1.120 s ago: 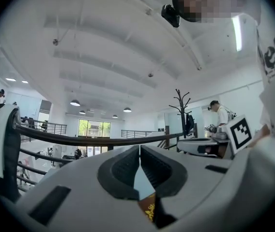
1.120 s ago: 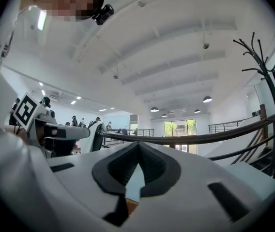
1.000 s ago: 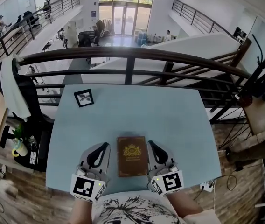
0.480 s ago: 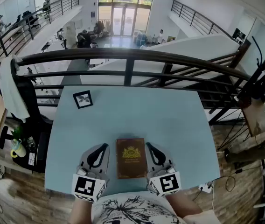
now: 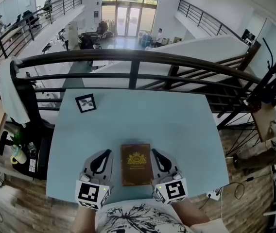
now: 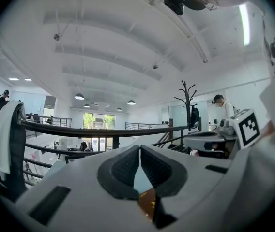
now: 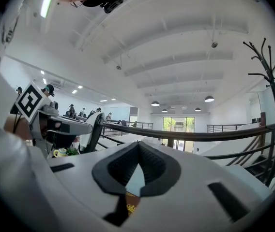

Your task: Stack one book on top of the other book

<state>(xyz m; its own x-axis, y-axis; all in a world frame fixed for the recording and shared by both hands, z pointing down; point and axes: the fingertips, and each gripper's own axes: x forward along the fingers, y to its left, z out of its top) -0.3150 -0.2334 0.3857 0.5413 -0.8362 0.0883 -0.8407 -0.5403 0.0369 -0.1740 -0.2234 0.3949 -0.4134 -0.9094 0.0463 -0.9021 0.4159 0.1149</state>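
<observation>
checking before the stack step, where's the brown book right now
In the head view the brown book lies near the front edge of the table, between the left claw and the right claw.

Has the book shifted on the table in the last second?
No. The book lies in the same direction and at the same spacing from the marker card as before.

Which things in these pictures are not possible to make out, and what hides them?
- Head view: the brown book is seen from above, and its cover hides whatever lies beneath.
- Head view: the cover lettering is too small to read.
- Gripper views: the left tool and right tool hide all but a brown corner of the book.
- Head view: the motif on the small framed card is too small.
</observation>
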